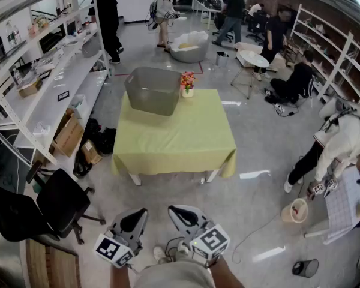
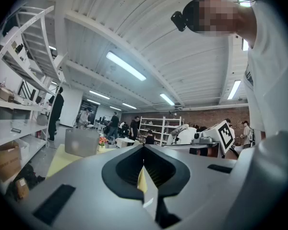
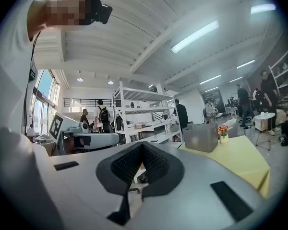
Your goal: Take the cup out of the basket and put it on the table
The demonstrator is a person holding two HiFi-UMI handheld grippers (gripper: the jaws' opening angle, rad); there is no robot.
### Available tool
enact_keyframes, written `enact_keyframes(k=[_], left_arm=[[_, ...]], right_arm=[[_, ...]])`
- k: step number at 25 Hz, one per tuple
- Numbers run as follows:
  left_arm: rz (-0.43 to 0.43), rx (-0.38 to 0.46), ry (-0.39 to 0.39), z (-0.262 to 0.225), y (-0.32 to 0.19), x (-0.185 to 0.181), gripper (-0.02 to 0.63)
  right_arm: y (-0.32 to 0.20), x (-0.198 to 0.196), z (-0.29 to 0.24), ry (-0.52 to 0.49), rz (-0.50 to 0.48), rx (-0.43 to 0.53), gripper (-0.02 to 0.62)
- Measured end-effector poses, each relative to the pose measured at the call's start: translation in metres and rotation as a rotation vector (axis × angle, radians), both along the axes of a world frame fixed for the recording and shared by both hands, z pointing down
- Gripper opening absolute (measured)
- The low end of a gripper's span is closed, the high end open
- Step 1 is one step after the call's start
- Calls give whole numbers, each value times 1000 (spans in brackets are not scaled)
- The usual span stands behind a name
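Note:
A grey translucent basket [image 1: 152, 90] stands at the far left corner of the table with the yellow-green cloth [image 1: 174, 138]. No cup shows in any view; the basket's inside is hidden from here. Both grippers are held low, well short of the table, pointing level at it. My left gripper [image 1: 144, 210] is shut with nothing in it, its tips meeting in the left gripper view [image 2: 143, 146], where the basket [image 2: 80, 142] is small and far off. My right gripper [image 1: 171, 208] is shut and empty too [image 3: 142, 143], with the basket [image 3: 200, 137] ahead to its right.
A small pot of flowers [image 1: 188, 84] stands beside the basket. White shelving [image 1: 54, 83], cardboard boxes [image 1: 69, 135] and a black office chair [image 1: 54, 206] line the left. A person [image 1: 342, 146] bends over at the right by a bucket [image 1: 295, 210]. Several people stand further back.

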State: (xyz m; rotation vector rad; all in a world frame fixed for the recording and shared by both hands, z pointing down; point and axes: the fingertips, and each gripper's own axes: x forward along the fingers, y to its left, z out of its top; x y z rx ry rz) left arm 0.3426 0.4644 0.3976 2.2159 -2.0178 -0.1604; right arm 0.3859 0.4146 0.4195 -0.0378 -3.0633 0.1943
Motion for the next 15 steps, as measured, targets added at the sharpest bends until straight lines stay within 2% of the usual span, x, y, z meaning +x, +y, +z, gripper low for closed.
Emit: enact_keyframes(k=[15], left_arm=[[-23,-6,3,-2,-30,3,9]], right_arm=[[-26,-1,-8,-11,-12,-8,5]])
